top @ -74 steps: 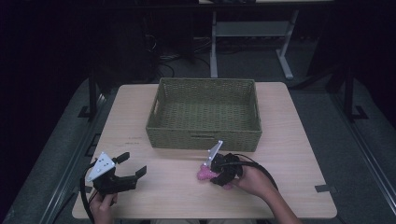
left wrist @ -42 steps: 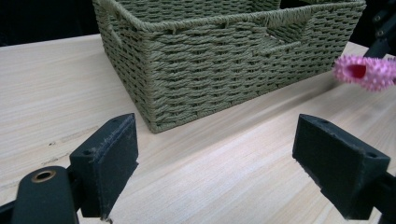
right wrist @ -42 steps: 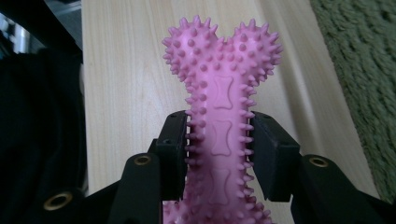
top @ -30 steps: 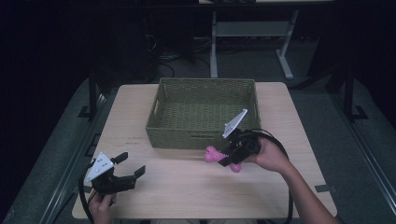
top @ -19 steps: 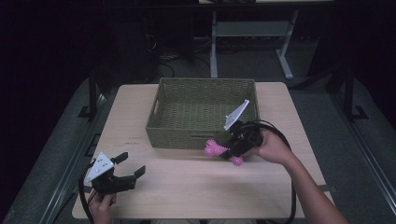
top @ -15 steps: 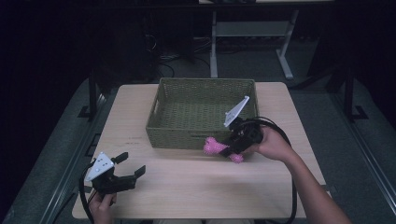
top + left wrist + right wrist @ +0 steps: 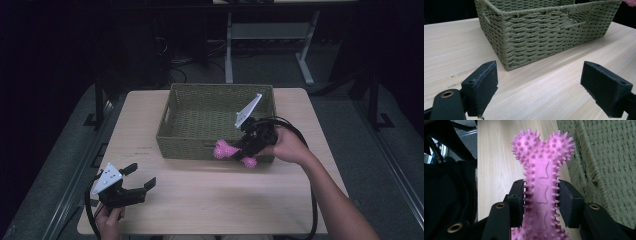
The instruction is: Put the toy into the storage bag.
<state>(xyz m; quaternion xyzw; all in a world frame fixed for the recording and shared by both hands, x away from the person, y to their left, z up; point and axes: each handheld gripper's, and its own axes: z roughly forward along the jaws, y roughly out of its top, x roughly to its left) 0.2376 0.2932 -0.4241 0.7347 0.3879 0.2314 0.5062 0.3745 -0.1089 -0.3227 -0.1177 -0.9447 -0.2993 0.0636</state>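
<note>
A pink spiky bone toy (image 7: 231,152) (image 7: 542,172) is clamped at its shaft between the black jaws of my right gripper (image 7: 245,150) (image 7: 541,202). It hangs raised in front of the near wall of the green woven basket (image 7: 220,115) (image 7: 604,170), towards the basket's right end. My left gripper (image 7: 136,184) (image 7: 546,80) rests low at the table's near left corner, jaws wide apart with bare wood between them, facing the basket's near left corner (image 7: 506,55).
The light wooden table (image 7: 215,200) has free room in front of the basket and on both sides. A cable (image 7: 312,200) trails from the right gripper along the person's forearm. Dark floor and a desk frame (image 7: 270,40) lie beyond the far edge.
My right gripper has lifted the pink bone off the table and carried it up and to the right, up to the basket's front wall. The left gripper has stayed still.
</note>
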